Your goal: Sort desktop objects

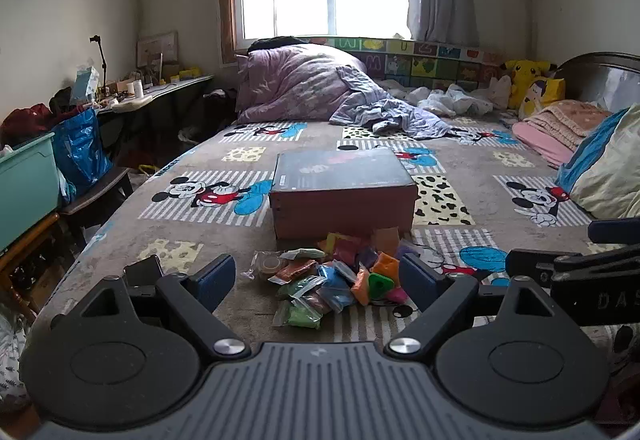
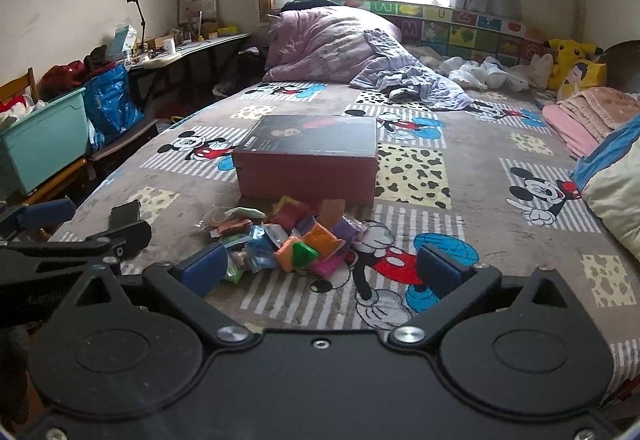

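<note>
A pile of small coloured clay packets [image 1: 340, 280] lies on the bed's Mickey Mouse cover, in front of a closed red-brown box with a dark lid [image 1: 342, 192]. The pile [image 2: 288, 240] and the box [image 2: 308, 160] also show in the right wrist view. My left gripper [image 1: 318, 280] is open and empty, its blue pads either side of the pile, above it. My right gripper [image 2: 320, 272] is open and empty, just right of the pile. A green triangular piece [image 2: 302, 252] sits among the packets. A roll of tape in a bag [image 1: 270, 264] lies at the pile's left.
A dark phone-like object [image 2: 126, 214] lies left of the pile. A purple duvet [image 1: 304, 80] and crumpled clothes are at the far end. Pillows [image 1: 608, 168] and folded pink blankets [image 2: 588, 120] line the right side. A teal bin [image 2: 40, 136] and blue bag stand left of the bed.
</note>
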A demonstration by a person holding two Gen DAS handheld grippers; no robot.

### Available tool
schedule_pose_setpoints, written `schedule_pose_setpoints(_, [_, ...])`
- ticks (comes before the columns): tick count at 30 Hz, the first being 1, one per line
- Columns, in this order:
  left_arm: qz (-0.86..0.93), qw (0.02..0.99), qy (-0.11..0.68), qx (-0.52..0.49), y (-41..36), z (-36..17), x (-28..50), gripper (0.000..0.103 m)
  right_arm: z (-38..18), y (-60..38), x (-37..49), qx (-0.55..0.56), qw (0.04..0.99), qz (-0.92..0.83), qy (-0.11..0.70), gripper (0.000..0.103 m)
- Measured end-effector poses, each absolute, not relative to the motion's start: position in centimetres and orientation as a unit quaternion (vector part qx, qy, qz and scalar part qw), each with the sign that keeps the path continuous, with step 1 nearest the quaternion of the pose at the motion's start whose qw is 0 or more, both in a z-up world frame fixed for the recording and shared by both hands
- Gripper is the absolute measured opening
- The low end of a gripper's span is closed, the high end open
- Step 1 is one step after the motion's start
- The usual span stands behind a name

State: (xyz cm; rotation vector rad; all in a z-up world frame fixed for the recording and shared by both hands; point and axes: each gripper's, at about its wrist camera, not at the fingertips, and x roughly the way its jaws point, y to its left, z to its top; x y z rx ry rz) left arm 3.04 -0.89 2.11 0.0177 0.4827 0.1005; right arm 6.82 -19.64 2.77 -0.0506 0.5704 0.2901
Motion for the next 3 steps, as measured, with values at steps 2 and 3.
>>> schedule_pose_setpoints(2, [0.05,0.972,0.229,0.013,-1.03,2.24,2.48,0.089,2.82,-19.67,6.47,-0.024,0.949,0.144,0.279,0.102])
schedule_pose_setpoints(3, [0.05,0.973,0.225,0.017,-1.13,2.3,2.21,0.089,2.85,-19.71,6.34,-0.022,0.949,0.144,0.279,0.102])
